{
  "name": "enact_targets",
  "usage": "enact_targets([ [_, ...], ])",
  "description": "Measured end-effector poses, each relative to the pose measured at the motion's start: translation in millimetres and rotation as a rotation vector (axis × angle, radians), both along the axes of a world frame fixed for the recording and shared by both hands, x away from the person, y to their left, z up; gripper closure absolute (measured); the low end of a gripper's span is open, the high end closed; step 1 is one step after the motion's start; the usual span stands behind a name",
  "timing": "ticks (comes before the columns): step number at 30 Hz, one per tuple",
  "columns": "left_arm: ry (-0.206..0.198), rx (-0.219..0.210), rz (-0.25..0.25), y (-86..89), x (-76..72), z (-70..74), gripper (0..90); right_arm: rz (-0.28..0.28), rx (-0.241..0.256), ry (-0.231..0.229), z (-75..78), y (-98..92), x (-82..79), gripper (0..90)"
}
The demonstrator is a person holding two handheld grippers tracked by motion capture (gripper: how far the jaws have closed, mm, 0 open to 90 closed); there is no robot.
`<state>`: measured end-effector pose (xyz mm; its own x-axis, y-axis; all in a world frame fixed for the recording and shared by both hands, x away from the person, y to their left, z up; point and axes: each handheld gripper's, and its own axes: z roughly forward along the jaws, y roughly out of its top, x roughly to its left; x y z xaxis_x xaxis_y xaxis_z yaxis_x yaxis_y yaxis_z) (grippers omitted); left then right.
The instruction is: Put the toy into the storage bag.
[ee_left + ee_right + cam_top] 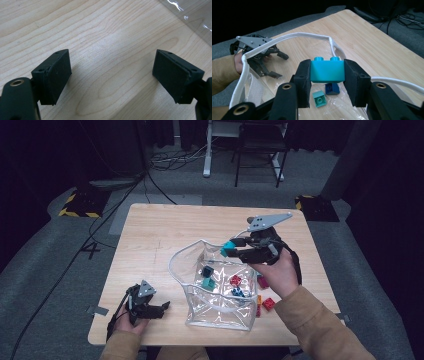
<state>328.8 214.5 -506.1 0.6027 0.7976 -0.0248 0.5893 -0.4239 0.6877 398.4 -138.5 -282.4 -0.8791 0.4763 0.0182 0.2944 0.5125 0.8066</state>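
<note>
A clear plastic bag (200, 317) with a white rim (287, 37) stands open in the middle of the wooden table (150, 235). My right gripper (229, 249) hovers over the bag's far right rim, shut on a teal brick (327, 70). Inside the bag lie a dark blue brick (332, 88), a small teal brick (319, 98) and a red brick (235, 280). Two more red bricks (269, 303) lie on the table at the bag's right. My left gripper (166, 308) rests low at the front left of the table, open and holding nothing, its pads (56, 77) wide apart over bare wood.
The bag's clear corner (192, 17) lies just beyond my left gripper. Chair and desk legs (260, 165) and cables (175, 160) stand on the grey floor past the table's far edge. Yellow-black striped blocks (80, 205) sit at the far corners.
</note>
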Motion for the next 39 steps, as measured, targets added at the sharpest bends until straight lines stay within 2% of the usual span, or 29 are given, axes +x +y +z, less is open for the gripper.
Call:
enact_targets([
  [7,0.000,0.000,0.000,0.0,0.0,0.0,15.8,0.015,-0.042,0.029,-10.3,13.2,5.5,58.6],
  [16,0.000,0.000,0.000,0.0,0.0,0.0,15.8,0.011,-0.125,0.068,-24.4,22.4,6.5,58.6],
  [23,0.000,0.000,0.000,0.0,0.0,0.0,15.8,0.010,-0.140,0.087,-29.4,23.9,6.5,58.6],
  [26,0.000,0.000,0.000,0.0,0.0,0.0,15.8,0.022,-0.148,0.108,-31.8,25.4,6.9,58.1],
  [29,0.000,0.000,0.000,0.0,0.0,0.0,15.8,0.022,-0.132,0.103,-31.5,25.0,7.1,49.4],
  [32,0.000,0.000,0.000,0.0,-0.1,0.0,15.7,0.019,-0.106,0.094,-28.4,21.9,6.6,45.0],
  [39,0.000,0.000,0.000,0.0,0.0,0.0,15.7,0.004,-0.059,0.075,-18.9,7.8,3.9,44.2],
])
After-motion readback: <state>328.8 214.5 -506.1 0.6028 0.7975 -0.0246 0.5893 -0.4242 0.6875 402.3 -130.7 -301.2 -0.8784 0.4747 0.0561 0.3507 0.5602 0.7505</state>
